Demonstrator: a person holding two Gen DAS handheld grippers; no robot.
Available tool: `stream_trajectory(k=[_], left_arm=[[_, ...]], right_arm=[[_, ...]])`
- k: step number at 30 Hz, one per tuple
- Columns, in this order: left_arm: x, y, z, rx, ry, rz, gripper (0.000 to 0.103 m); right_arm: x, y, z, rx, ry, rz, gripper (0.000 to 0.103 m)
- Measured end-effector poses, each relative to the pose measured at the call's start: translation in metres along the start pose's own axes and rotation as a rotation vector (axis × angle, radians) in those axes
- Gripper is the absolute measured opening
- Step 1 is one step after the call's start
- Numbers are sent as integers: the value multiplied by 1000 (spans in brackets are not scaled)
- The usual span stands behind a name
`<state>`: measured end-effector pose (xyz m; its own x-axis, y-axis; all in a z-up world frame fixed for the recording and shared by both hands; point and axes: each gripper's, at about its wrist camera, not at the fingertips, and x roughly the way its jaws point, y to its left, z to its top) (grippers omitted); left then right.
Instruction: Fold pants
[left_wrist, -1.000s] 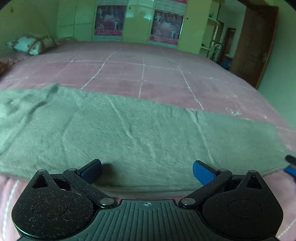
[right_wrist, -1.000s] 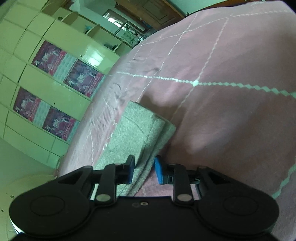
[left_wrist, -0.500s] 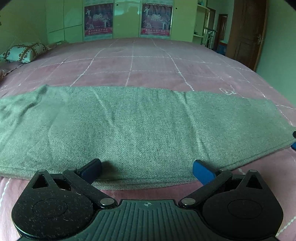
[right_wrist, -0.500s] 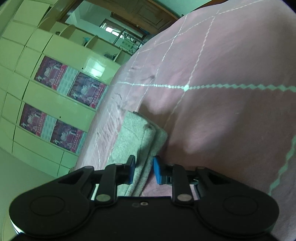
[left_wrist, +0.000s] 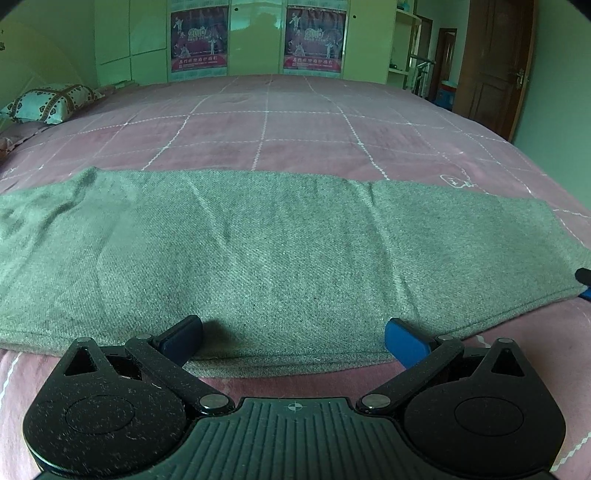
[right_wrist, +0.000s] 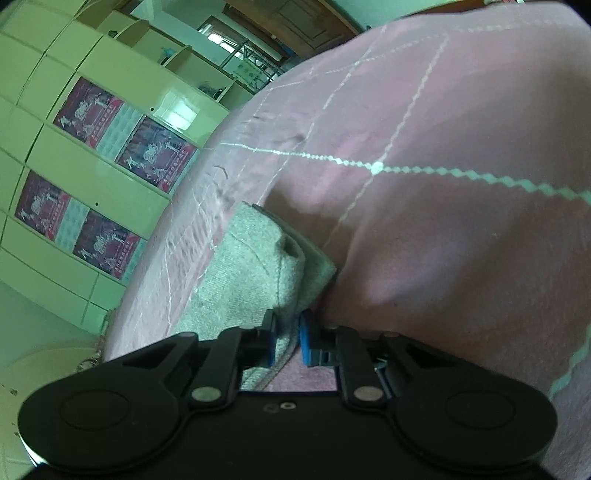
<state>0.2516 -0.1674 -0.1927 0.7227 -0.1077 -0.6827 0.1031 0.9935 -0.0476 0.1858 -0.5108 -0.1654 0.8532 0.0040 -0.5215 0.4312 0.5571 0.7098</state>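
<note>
Pants (left_wrist: 280, 258): grey-green woven cloth, matt, coarse twill grain, hemmed edge. Bedspread (left_wrist: 303, 125): pink cloth, soft and matt, with pale stitched grid lines. Left gripper (left_wrist: 293, 338): black plastic, matt and speckled with lint, ribbed on the middle plate; silvery metal pivot pins; smooth blue pads (left_wrist: 404, 341). Right gripper (right_wrist: 287, 338): the same black plastic and blue pads. Wardrobe (left_wrist: 255, 40): pale panels, glossy, reflecting light. Door (left_wrist: 495, 62): dark brown wood. Pillow (left_wrist: 48, 103): printed cloth.

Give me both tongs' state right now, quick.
Left tongs: open, holding nothing, just above the near edge of the pants.
Right tongs: closed on the end of the pants.
</note>
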Motion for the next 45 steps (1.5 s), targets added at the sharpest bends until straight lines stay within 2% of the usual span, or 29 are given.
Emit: stream_trajectory(k=[7,10,11,13,16,18,23,27,28,30,31,32,33,35,38,40,43,45], left_arm=[[2,-2,4,12,27,12,103],[-3,9,12,5,46,-33,103],[-9,18,14,-9,39,-50,103],[-23,41,14,-8,-2,-35,103],[-42,101,11,-17,-54,36,103],[-56,156,8,-66,-86,95,103],[-89,283,-10,-232,-126,271,103],[-106,335,-39,-331,-107,332,103],[-110,342,-48,-341,-104,344,103],[-111,351,-62,-369,-90,354,103],[-111,356,-69,-394,-76,354,103],[-109,359,-73,-421,-63,350,103],[-109,365,-78,-455,-62,340,103],[-107,369,-80,-480,-71,336,103],[-98,364,-74,-456,-70,310,103],[-97,348,-60,-436,-114,263,103],[-93,314,-34,-352,-176,192,103],[-87,289,-16,-292,-215,154,103]], right_arm=[[-14,24,5,-87,-23,19,2],[-18,52,4,-153,-30,29,2],[-19,63,3,-172,-35,32,2],[-23,88,-2,-218,-40,59,2],[-28,127,-17,-310,-46,105,2],[-30,154,-33,-364,-43,140,2],[-22,225,-97,-487,10,245,2],[2,273,-174,-578,123,341,2],[12,281,-202,-603,176,356,2],[32,287,-258,-676,313,405,10],[45,288,-289,-756,431,386,17],[51,289,-309,-810,514,327,11],[43,285,-316,-810,485,330,9],[24,277,-307,-748,409,388,12],[10,274,-286,-772,325,376,12],[1,272,-264,-754,231,361,12],[-7,258,-234,-738,85,285,15],[-6,241,-214,-716,23,192,18]])
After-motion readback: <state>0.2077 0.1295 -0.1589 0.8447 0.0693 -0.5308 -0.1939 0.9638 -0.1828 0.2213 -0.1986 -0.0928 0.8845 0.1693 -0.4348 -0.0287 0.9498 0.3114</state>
